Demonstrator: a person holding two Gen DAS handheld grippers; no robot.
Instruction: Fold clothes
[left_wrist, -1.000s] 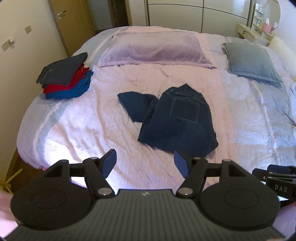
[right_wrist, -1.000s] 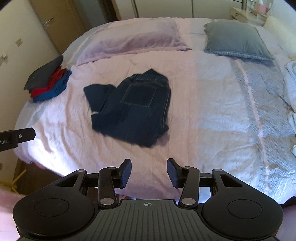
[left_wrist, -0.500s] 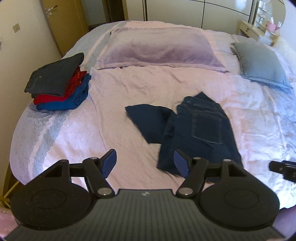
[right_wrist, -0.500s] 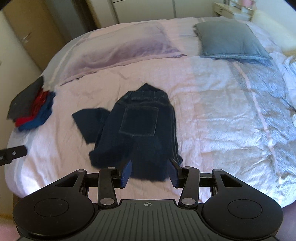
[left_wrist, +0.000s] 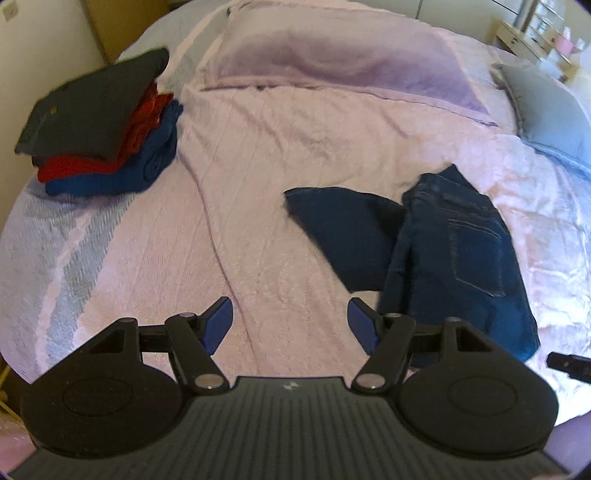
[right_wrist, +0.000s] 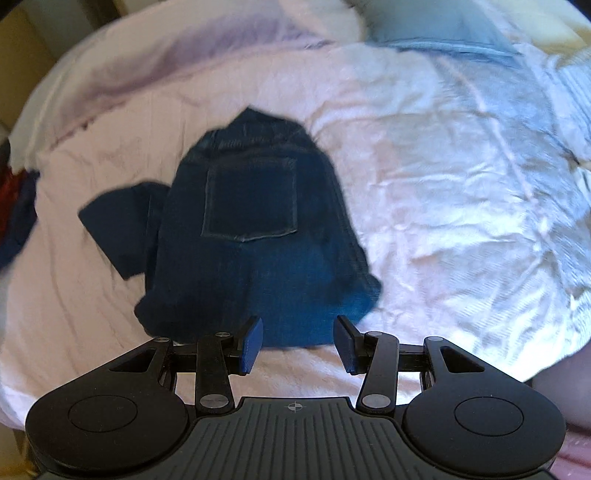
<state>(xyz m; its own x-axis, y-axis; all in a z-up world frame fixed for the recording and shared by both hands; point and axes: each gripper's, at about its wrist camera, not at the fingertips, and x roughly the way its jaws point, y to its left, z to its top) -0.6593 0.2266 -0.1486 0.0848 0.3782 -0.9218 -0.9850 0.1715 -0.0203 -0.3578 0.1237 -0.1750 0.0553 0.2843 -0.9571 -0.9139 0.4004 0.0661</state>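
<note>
Dark blue jeans (left_wrist: 458, 258) lie partly folded on the pink bedspread (left_wrist: 258, 184), back pocket up, with one leg end (left_wrist: 343, 229) sticking out to the left. They also show in the right wrist view (right_wrist: 255, 240). My left gripper (left_wrist: 290, 325) is open and empty, above the bedspread just left of the jeans' near edge. My right gripper (right_wrist: 297, 343) is open and empty, right at the jeans' near folded edge. The right gripper's tip (left_wrist: 569, 363) shows at the left wrist view's right edge.
A stack of folded clothes (left_wrist: 103, 125), dark grey on red on blue, sits at the bed's left side. A lilac pillow (left_wrist: 343, 55) and a grey-blue pillow (left_wrist: 546, 110) lie at the head. A bedside table (left_wrist: 532, 37) stands at the far right.
Both grippers have moved forward and down toward the bed. The jeans now fill more of both views, and the right gripper has reached their near edge. Both stay open.
</note>
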